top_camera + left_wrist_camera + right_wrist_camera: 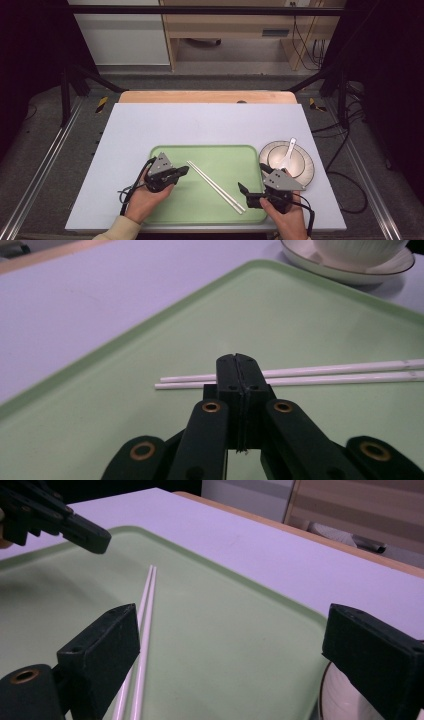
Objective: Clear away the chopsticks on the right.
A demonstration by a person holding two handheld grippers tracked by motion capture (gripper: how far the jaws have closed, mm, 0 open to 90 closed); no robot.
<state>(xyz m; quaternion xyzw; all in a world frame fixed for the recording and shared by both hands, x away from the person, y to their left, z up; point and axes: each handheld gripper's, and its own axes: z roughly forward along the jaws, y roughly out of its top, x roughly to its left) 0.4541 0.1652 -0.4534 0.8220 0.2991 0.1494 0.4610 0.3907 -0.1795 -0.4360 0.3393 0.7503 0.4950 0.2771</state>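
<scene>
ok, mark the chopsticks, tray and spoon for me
chopsticks [215, 186], high view, middle of the pair.
tray [205, 147], high view, far rim.
spoon [287, 155], high view, on its handle, over the bowl.

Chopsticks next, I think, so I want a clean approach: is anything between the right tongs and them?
Nothing visible. The chopsticks lie bare on the green tray, just ahead of the open right tongs. The shut left tongs hover over the tray on the pair's other side.
</scene>
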